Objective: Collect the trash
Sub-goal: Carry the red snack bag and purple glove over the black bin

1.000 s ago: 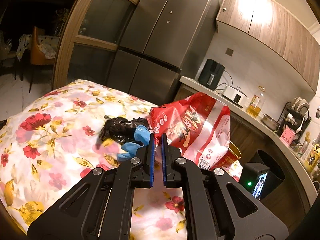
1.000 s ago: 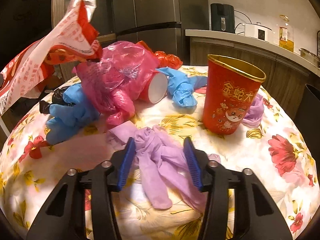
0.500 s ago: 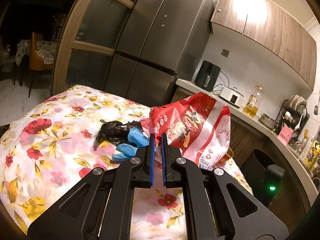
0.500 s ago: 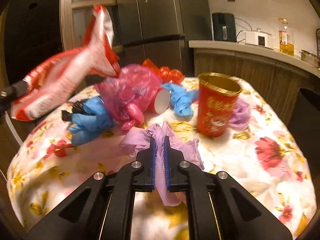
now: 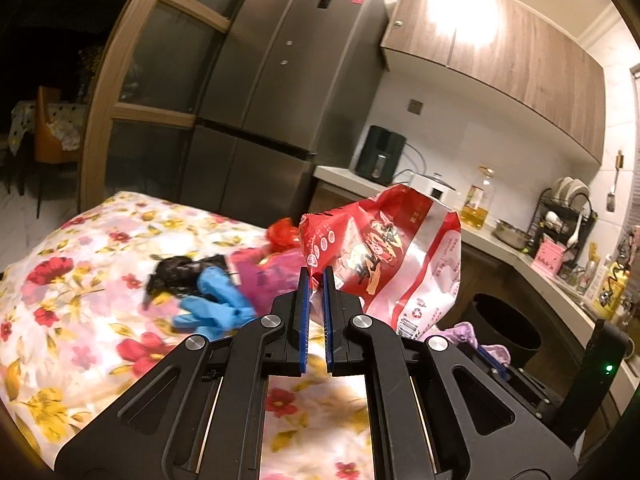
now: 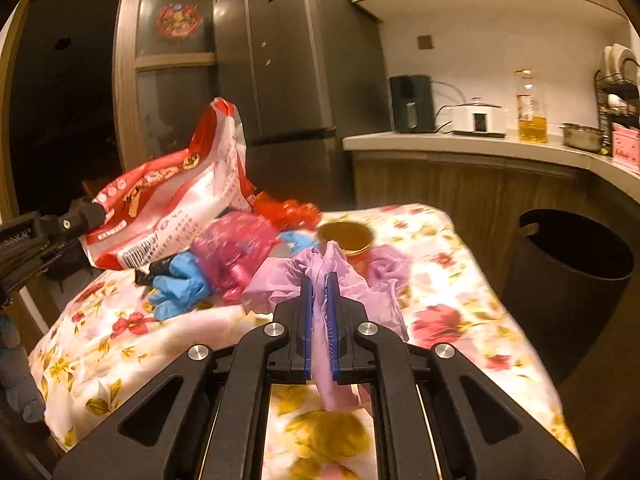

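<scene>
My left gripper (image 5: 316,276) is shut on the corner of a red and white snack bag (image 5: 384,256), which hangs in the air above the table; the same snack bag (image 6: 176,196) shows at the left of the right wrist view. My right gripper (image 6: 320,284) is shut on a purple glove (image 6: 340,280), lifted off the floral tablecloth (image 6: 440,312). On the table lie a blue glove (image 6: 180,288), a pink plastic bag (image 6: 236,248), a red crumpled bag (image 6: 288,212), a red cup with a gold rim (image 6: 346,236) and a second purple glove (image 6: 386,266). A black bag (image 5: 176,276) lies by the blue glove (image 5: 212,304).
A black bin (image 6: 568,280) stands on the floor to the right of the table, below the counter (image 6: 480,144). A grey fridge (image 6: 296,60) rises behind the table. The counter carries an air fryer (image 6: 412,104), a cooker and an oil bottle (image 6: 530,108).
My right gripper closed on the purple glove and raised it off the cloth, pulling back. My left gripper rose with the snack bag, so more of the table shows.
</scene>
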The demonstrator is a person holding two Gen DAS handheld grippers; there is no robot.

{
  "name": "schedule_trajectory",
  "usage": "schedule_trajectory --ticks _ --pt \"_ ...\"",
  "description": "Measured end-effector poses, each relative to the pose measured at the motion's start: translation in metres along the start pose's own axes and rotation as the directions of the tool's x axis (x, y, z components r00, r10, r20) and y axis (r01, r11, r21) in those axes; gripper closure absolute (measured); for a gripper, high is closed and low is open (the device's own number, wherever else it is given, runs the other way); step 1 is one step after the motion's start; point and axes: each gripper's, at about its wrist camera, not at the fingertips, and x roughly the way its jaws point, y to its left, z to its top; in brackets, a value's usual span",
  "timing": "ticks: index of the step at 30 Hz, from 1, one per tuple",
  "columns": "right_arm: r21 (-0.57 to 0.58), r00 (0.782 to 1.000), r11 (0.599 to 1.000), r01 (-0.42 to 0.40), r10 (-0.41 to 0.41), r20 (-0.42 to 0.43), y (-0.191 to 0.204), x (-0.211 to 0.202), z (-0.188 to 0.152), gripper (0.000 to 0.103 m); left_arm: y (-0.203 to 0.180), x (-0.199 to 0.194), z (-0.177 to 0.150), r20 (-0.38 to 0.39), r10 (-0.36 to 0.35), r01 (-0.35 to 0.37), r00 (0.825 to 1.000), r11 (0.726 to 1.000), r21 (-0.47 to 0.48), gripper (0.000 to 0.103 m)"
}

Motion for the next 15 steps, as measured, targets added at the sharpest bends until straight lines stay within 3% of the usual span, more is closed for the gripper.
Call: schedule_trajectory --ticks 9,15 --pt "0.056 0.988 0.99 0.128 -0.132 0.075 -0.05 -0.026 0.024 0.096 -0.063 0.024 0.006 0.001 -0.12 0.12 0.993 0.991 0.053 0.098" --pt "0.12 0.957 0.963 0.24 -0.255 0.137 -0.099 -0.042 0.047 0.096 -0.113 0.048 0.009 -0.004 -0.197 0.197 0.98 0.977 0.087 0.098"
